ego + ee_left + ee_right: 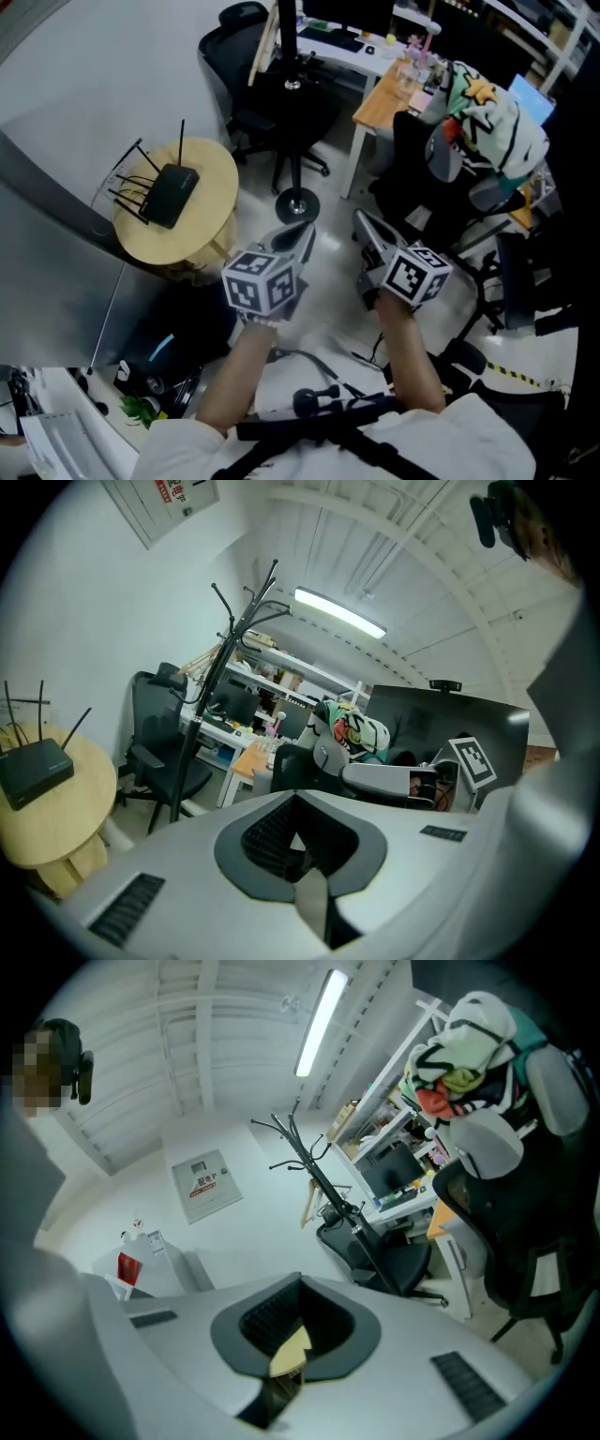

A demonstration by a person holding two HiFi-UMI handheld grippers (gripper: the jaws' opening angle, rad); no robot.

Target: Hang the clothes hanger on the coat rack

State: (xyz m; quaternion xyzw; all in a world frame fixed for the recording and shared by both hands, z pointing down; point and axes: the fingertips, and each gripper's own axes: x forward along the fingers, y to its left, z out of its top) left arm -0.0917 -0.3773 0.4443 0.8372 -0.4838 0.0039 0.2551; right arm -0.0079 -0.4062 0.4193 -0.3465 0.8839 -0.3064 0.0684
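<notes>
Office corner, desk (375,58) behind | coat rack (289,37) ahead, wooden hanger (264,42) seemingly hanging there | left gripper (298,239) and right gripper (367,232) clenched, empty | step: looks finished; next, just back away

A ceiling strip light (339,612) glares overhead; the head view is dim and soft, the gripper views fisheye-warped.

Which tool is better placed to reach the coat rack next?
Left, probably. In the head view the left tool points almost straight at the coat rack, at its base, while the right tool sits off to its right. Both tools are shut.
</notes>
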